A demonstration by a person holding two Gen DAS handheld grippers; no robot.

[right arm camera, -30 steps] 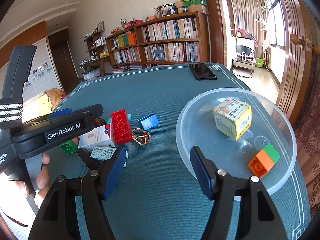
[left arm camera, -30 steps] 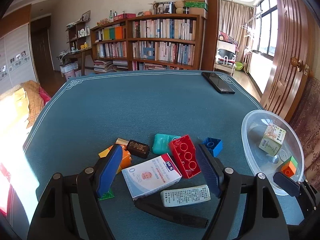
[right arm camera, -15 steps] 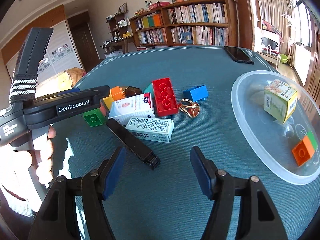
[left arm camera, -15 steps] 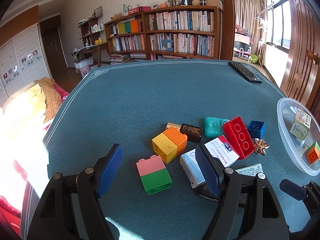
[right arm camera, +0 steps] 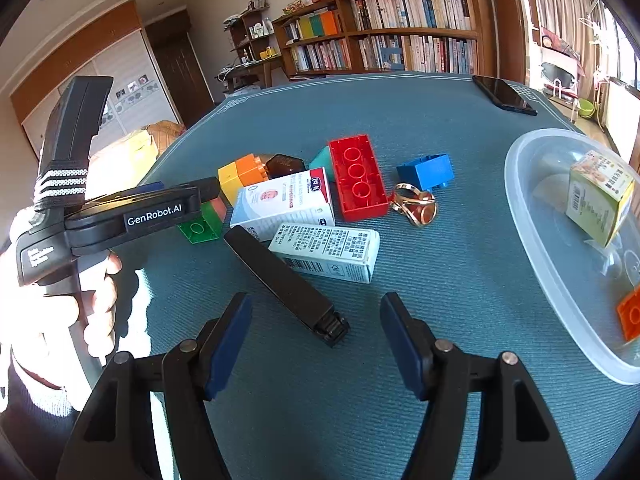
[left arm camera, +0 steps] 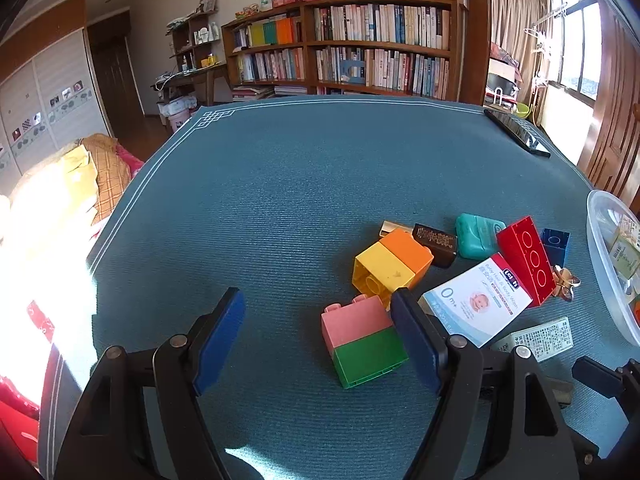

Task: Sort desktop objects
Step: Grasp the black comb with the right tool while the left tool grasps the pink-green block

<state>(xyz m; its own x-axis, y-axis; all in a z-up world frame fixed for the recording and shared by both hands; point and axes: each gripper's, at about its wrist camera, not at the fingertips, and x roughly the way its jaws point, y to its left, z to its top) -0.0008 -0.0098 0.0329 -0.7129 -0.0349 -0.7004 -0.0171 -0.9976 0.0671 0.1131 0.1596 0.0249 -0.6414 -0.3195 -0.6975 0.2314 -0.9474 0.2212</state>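
The left gripper point(left arm camera: 318, 334) hangs over the blue table point(left arm camera: 280, 184) with its fingers spread and empty; the pink-and-green block point(left arm camera: 362, 344) lies just inside its right finger. The right gripper point(right arm camera: 316, 338) is likewise spread and empty, and the black bar point(right arm camera: 284, 280) points toward its gap. Taking the red brick point(right arm camera: 358, 178) as landmark: the white baby-wash box point(right arm camera: 284, 204) touches its left side, the blue block point(right arm camera: 426, 170) and gold ring point(right arm camera: 416, 204) sit to its right, and the clear bowl point(right arm camera: 532, 216) lies further right.

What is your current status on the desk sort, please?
Left gripper and right gripper open, empty. Pink-and-green toy block just ahead of left gripper. Long black bar lies before right gripper.
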